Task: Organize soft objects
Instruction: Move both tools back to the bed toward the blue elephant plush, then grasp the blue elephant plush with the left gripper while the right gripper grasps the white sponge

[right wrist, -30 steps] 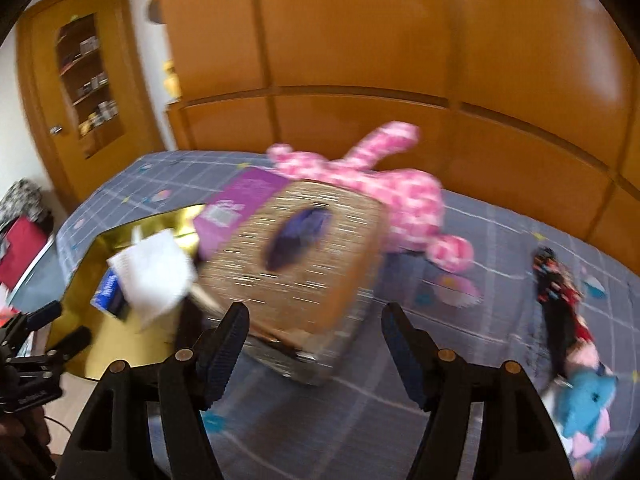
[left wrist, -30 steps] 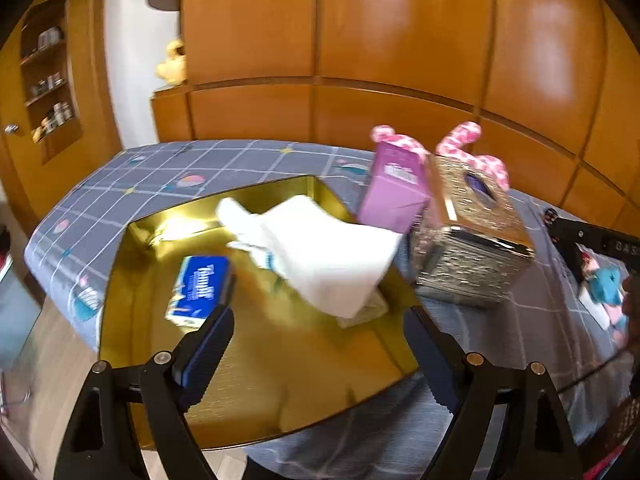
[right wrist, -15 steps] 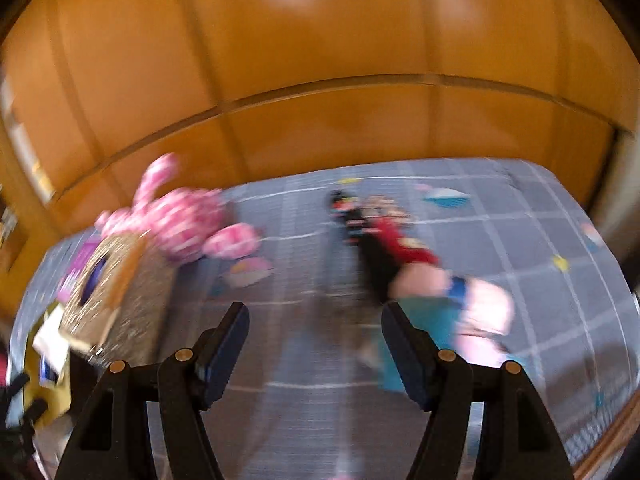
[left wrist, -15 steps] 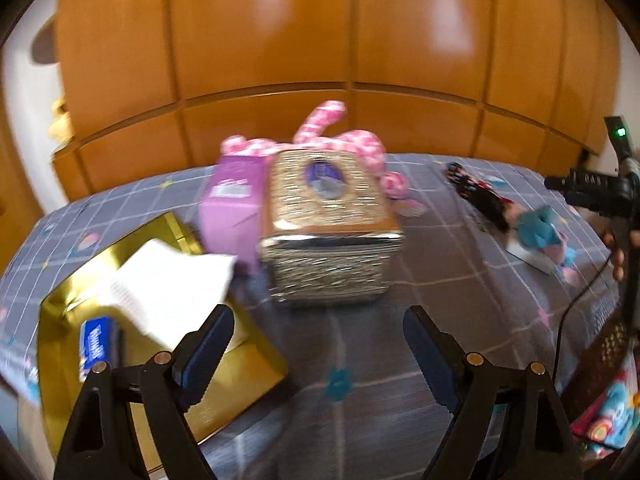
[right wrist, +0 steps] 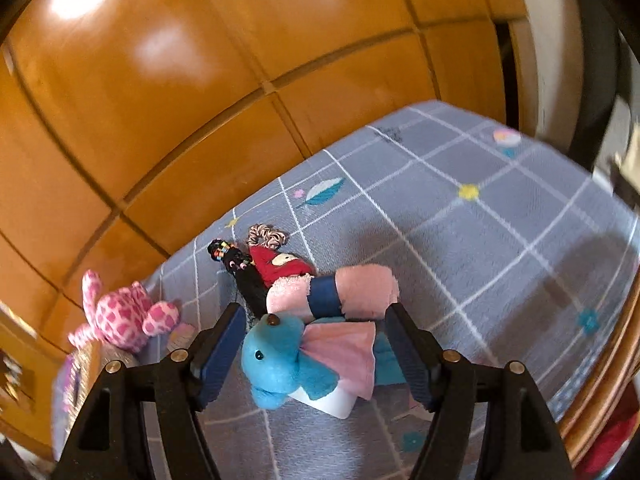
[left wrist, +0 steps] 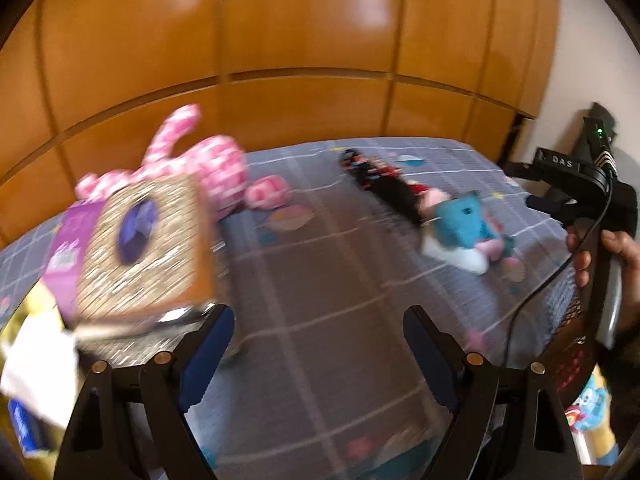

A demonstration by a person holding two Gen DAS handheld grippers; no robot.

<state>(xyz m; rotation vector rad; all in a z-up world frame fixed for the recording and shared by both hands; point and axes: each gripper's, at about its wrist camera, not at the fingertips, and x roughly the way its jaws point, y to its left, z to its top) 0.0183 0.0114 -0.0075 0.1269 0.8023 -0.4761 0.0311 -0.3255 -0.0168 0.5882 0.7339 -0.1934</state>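
On the grey checked bedcover [left wrist: 320,280] lie a blue elephant plush [right wrist: 280,360], a rolled pink towel with a blue band [right wrist: 360,288] and a red-and-black doll [right wrist: 276,266]. My right gripper [right wrist: 315,312] hovers over them, its jaws opening either side of the blue plush without pressing it. A pink spotted plush [left wrist: 216,168] lies by the wooden wall, behind a glittery gold tissue box [left wrist: 148,248]. Open and empty, my left gripper [left wrist: 318,316] hangs over bare bedcover to the right of that box. The blue plush [left wrist: 460,224] shows far right there too.
A purple box [left wrist: 66,252] leans beside the tissue box. A gold tray [left wrist: 24,312] with a white cloth [left wrist: 36,364] and a blue pack [left wrist: 24,428] sits lower left. A hand [left wrist: 616,248] holds the right gripper's handle at the right edge, above a dark mesh basket [left wrist: 572,340].
Both views have swung to the right. The left one went from the gold tray to the bed's middle. The right one went from the tissue box to over the blue plush.
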